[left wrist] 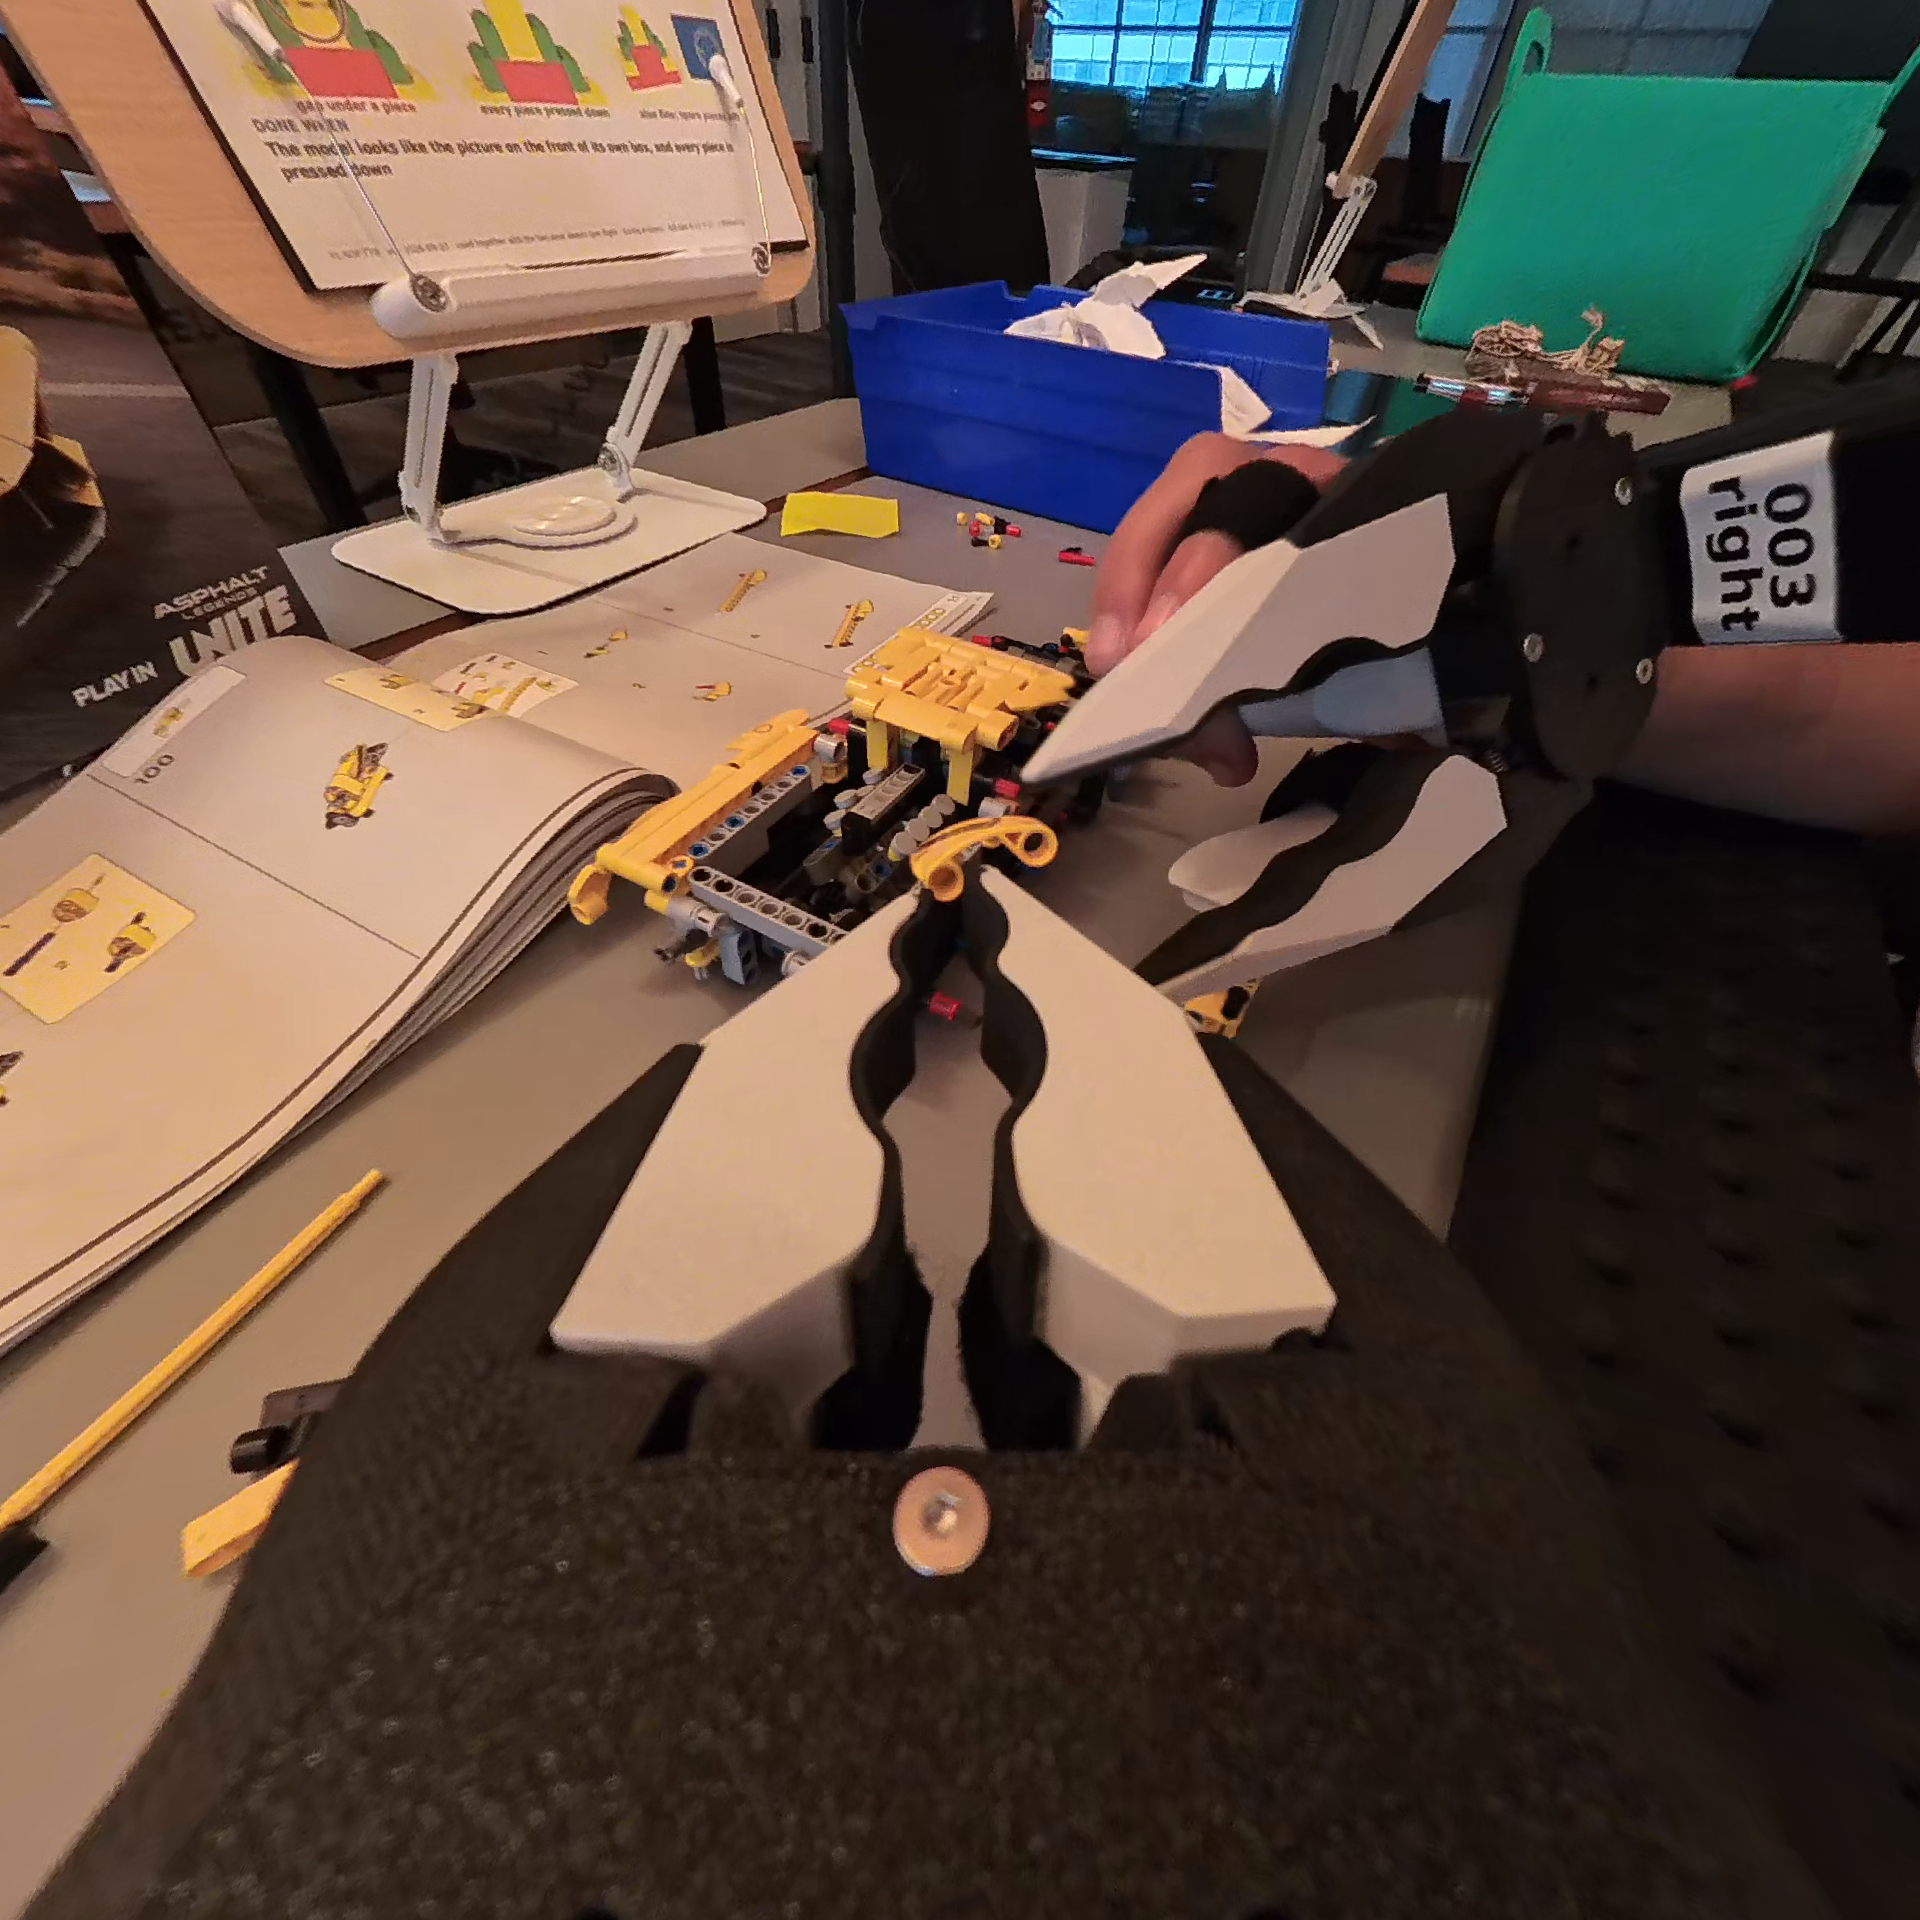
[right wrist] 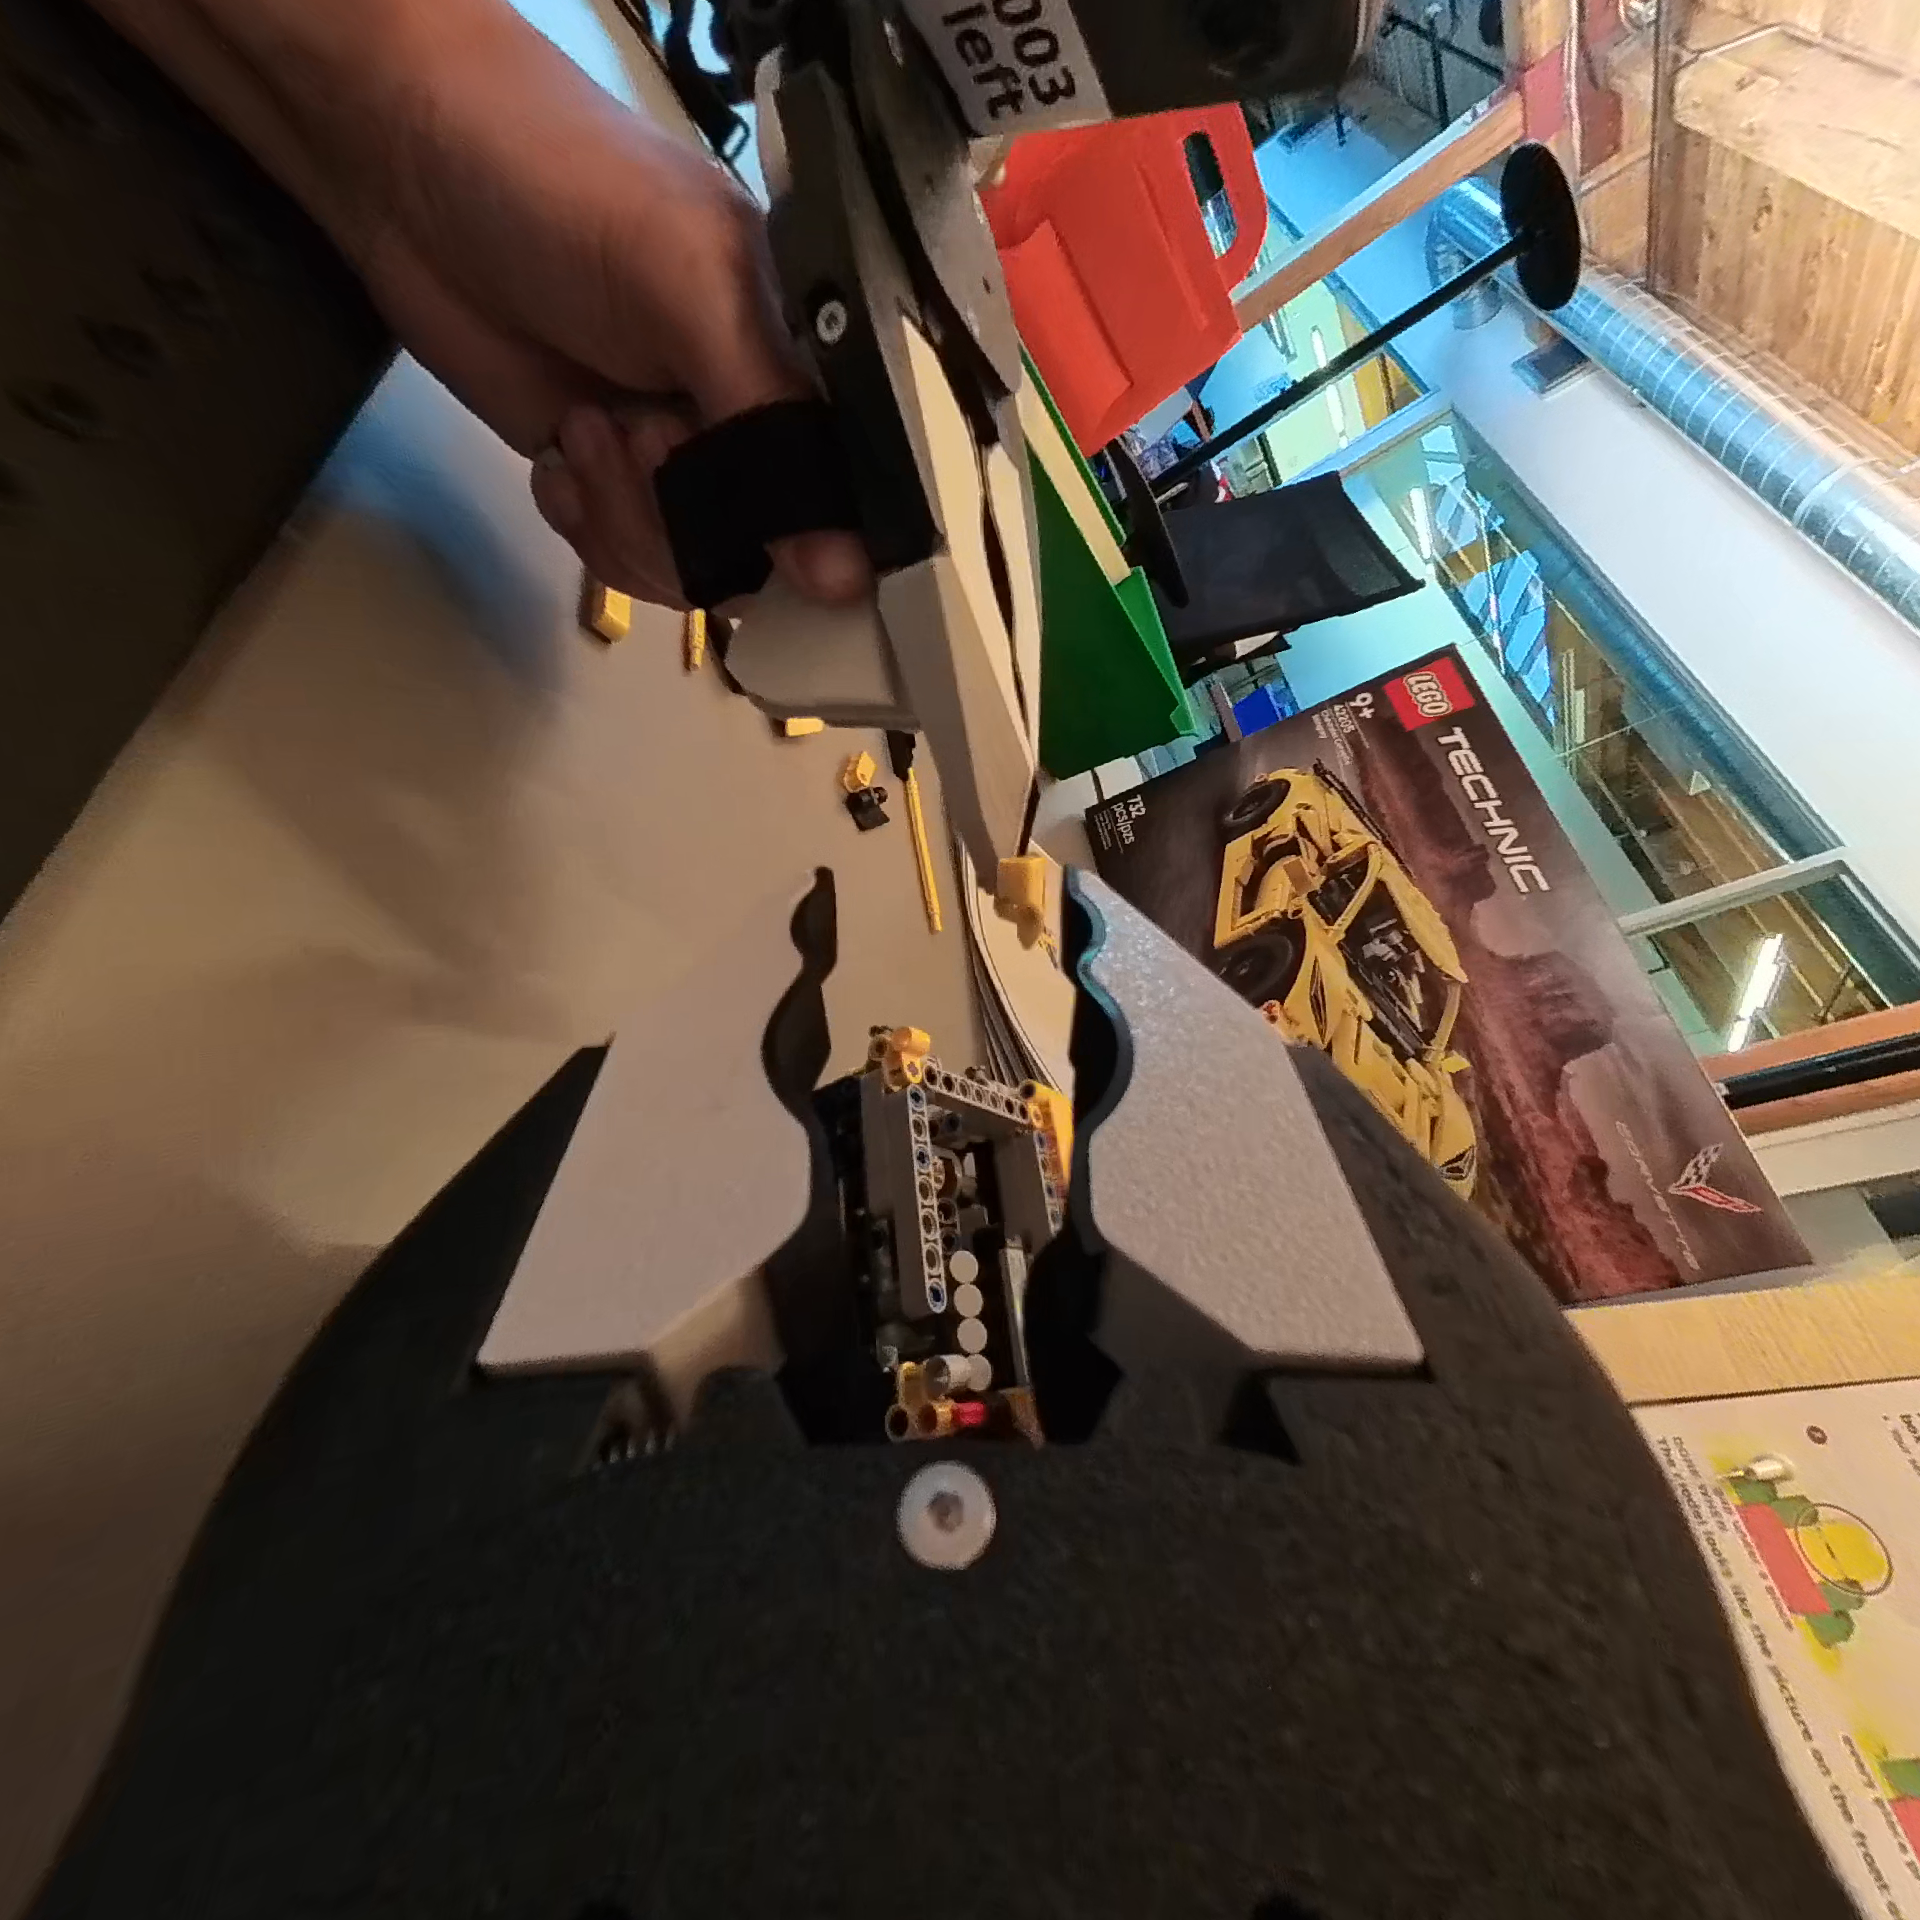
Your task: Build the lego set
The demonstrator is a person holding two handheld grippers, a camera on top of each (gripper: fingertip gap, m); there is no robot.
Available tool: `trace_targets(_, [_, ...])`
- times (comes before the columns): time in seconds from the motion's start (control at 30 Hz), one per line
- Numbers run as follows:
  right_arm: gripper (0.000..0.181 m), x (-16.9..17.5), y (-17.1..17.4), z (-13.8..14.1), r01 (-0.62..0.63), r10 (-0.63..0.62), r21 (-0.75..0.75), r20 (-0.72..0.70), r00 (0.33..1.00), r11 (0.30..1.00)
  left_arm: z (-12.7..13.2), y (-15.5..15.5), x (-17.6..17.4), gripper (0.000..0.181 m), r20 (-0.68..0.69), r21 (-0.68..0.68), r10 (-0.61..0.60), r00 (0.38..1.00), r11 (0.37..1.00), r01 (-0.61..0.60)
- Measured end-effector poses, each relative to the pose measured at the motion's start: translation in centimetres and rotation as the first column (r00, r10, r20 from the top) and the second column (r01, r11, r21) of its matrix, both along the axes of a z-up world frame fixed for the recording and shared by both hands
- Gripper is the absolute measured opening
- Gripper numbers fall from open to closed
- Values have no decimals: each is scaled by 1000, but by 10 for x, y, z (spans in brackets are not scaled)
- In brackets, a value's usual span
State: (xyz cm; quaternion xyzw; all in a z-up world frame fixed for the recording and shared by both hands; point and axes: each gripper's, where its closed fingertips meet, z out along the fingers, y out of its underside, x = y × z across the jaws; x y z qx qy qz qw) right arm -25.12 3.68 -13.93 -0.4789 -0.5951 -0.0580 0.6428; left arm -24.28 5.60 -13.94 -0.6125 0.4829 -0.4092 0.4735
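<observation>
Left hand-held gripper (left wrist: 961, 904) pinches a curved yellow piece (left wrist: 985, 847) just near of the chassis (left wrist: 831, 810), whose far-right end sits between the right hand-held gripper's (right wrist: 951, 940) spread fingers.

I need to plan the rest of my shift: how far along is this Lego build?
Partway. Done: a grey chassis with yellow panels stands on the table. In hand: the right claw straddles the chassis, and the left claw pinches a curved yellow piece beside it. Left: no wheels or full body show, the manual lies open mid-book, and loose parts wait on the table.
</observation>
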Motion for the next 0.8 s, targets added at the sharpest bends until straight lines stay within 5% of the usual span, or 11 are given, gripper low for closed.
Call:
trace_targets(0.37, [36,-4,-3,-8,-12,12,-41,13,1000,999,-4,-1,1,4,-22,-1,-2,1000,1000,2])
trace_targets(0.53, [29,3,-3,17,-91,3,-286,-293,956,954,0,4,-1,4,-31,88,45,998,995,-42])
trace_targets(0.63, [31,9,4,22,-227,-121,-599,-483,867,768,8,0,1,4,-37,282,81,996,957,-68])
trace_targets(0.7, [36,9,1,28,-420,-193,-723,-598,778,549,18,-3,1,4,-7,416,107,994,905,-94])
trace_targets(0.8, [32,14,-2,39,-681,-302,-699,-712,633,220,32,-8,-2,5,59,504,110,992,854,-125])
